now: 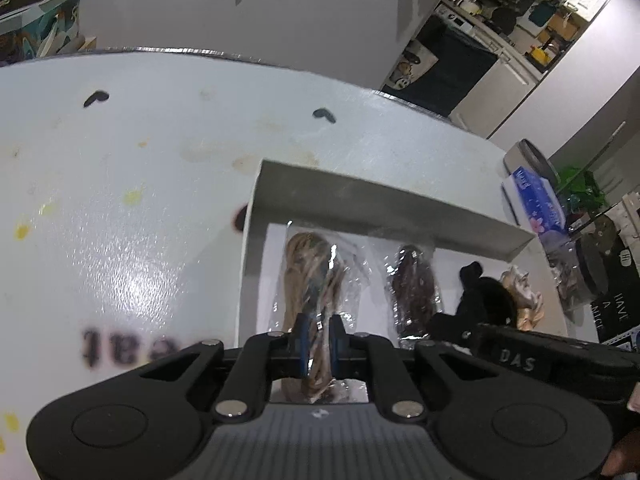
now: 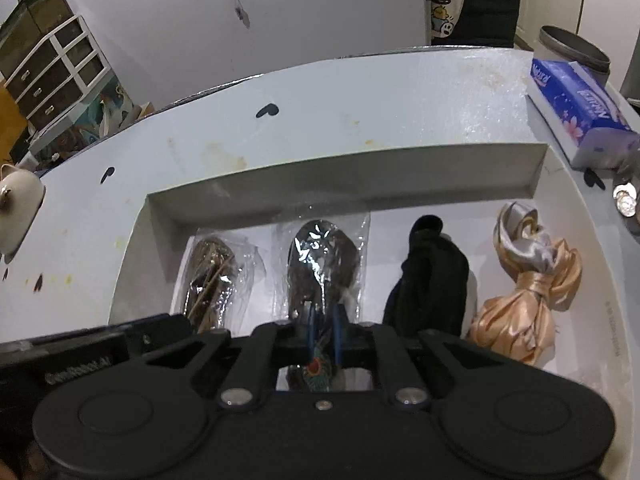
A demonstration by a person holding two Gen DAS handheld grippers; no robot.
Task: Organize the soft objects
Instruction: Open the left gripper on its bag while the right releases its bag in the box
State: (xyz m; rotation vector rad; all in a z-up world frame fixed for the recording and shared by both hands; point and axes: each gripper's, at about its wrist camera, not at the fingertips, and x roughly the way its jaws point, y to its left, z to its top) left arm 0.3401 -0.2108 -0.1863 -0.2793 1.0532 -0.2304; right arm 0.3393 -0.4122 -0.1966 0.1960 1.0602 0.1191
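Note:
A shallow white box [image 2: 352, 168] on the table holds four soft things in a row. From left to right they are a tan cloth in a clear bag [image 2: 212, 276], a dark patterned cloth in a clear bag [image 2: 324, 268], a black cloth [image 2: 432, 280] and a knotted gold satin scarf [image 2: 528, 288]. My left gripper [image 1: 320, 340] is shut on the near end of the tan bagged cloth [image 1: 308, 280]. My right gripper [image 2: 324, 328] is shut on the near end of the dark bagged cloth. The near ends of both bags are hidden under the gripper bodies.
A blue tissue pack [image 2: 580, 112] lies at the table's far right, with coins [image 2: 626, 200] beside it and a grey bin [image 2: 576, 52] behind. A white cup [image 2: 16, 200] sits at the left edge. The stained white tabletop [image 1: 120, 200] stretches left of the box.

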